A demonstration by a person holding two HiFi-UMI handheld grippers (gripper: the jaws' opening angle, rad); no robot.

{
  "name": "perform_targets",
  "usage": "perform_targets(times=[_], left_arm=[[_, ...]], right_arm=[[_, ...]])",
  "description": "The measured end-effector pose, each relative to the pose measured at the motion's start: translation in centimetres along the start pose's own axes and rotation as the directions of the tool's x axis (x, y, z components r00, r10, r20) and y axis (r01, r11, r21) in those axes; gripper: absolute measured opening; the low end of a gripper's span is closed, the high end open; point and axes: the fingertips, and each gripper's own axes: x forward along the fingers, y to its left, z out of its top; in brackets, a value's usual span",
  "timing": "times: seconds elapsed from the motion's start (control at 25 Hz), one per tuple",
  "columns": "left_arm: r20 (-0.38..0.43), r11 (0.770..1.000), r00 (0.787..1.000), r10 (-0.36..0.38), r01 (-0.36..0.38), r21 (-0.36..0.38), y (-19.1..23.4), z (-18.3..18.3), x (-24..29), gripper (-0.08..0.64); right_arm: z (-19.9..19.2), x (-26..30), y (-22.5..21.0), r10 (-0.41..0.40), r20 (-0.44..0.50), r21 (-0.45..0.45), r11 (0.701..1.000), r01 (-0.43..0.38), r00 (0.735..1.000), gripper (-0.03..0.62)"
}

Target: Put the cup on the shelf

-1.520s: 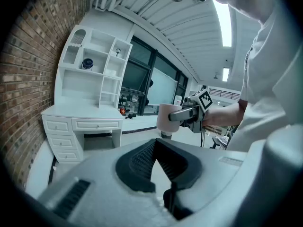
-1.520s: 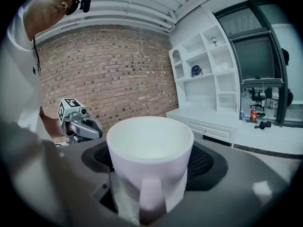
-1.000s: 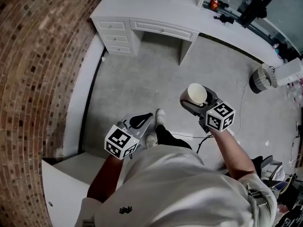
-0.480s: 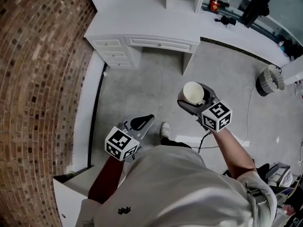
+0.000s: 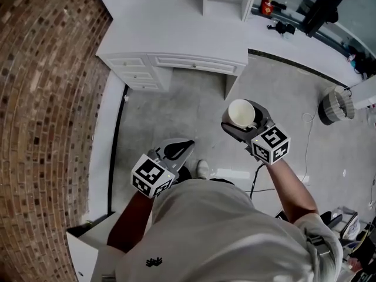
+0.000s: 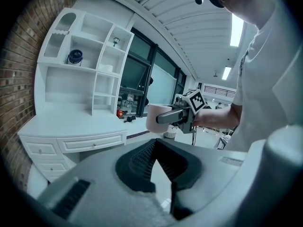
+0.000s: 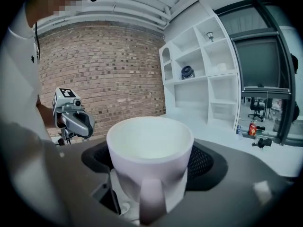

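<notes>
White desk [image 5: 176, 40] with shelf [image 6: 94, 56] stands ahead; right hand-held gripper [image 5: 239, 120] clamps the cup [image 7: 150, 145], left hand-held gripper [image 5: 179, 148] closed.

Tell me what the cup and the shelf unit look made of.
Cup: likely glazed ceramic; it is white with a thick rounded rim and a smooth soft sheen. Shelf unit: probably painted wood or board; flat matte white, square-edged panels, though the core doesn't show.

A white desk [image 5: 176, 37] with drawers [image 5: 136, 75] against brick wall [image 5: 41, 110], grey concrete floor [image 5: 170, 119].
</notes>
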Motion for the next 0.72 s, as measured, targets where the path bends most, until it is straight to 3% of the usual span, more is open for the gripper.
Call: perform_targets(times=[0.4,0.72], left_arm=[[-0.001,0.998,0.998,-0.056,0.056,0.041,9.0,3.2,2.5,0.006],[-0.009,0.99,0.993,-0.119,0.119,0.081,18.3,6.7,2.9,0.005]], right_arm=[[2.8,5.8,-6.1,-0.079,0.013,0.014,0.997,0.079,0.997,0.445],[7.6,12.2,-11.0,-0.163,0.027,0.01,0.987,0.163,0.986,0.445]])
